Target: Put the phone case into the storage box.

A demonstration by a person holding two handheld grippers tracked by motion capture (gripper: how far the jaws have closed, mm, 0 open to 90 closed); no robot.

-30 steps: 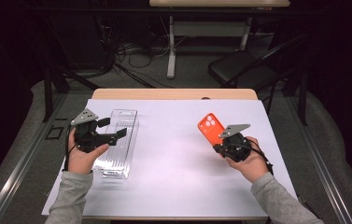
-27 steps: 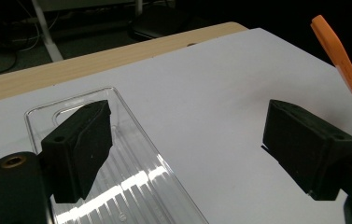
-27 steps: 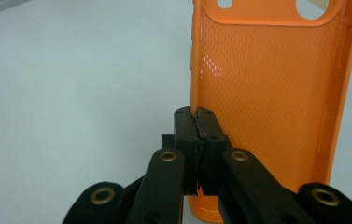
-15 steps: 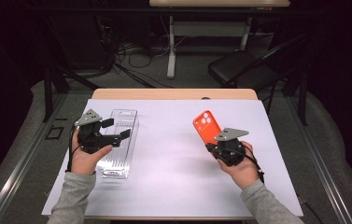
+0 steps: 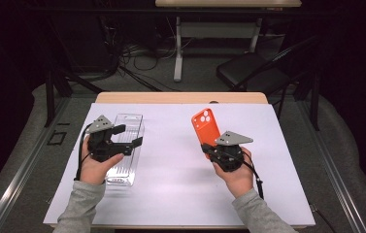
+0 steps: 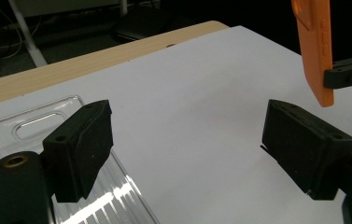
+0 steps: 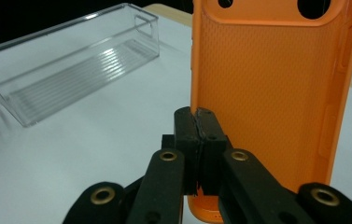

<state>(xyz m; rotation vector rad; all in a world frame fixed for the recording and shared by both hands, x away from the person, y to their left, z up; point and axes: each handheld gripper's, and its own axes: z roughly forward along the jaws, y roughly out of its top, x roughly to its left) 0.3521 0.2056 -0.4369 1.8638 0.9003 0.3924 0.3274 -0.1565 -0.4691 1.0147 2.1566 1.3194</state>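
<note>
The right gripper (image 5: 211, 148) is holding the orange case (image 5: 206, 127) upright above the white sheet (image 5: 171, 184) on the table (image 5: 180, 98); its jaws are pinched tight on the case's lower edge, as the right gripper view is showing, with the textured inside of the case (image 7: 271, 93) facing that camera; compared with a second ago, the right hand (image 5: 234, 172) is sitting farther toward the middle of the sheet, and the case is travelling with it, closer to the clear tray (image 5: 124, 150); the left gripper (image 5: 128, 138) is hovering over the tray, much where it was in the earlier frames; its jaws are standing wide apart with nothing between them, as the left gripper view is showing over the tray (image 6: 33, 126) and bare sheet; the tray is lying on the left part of the sheet, unmoved; case and tray are well apart.
</note>
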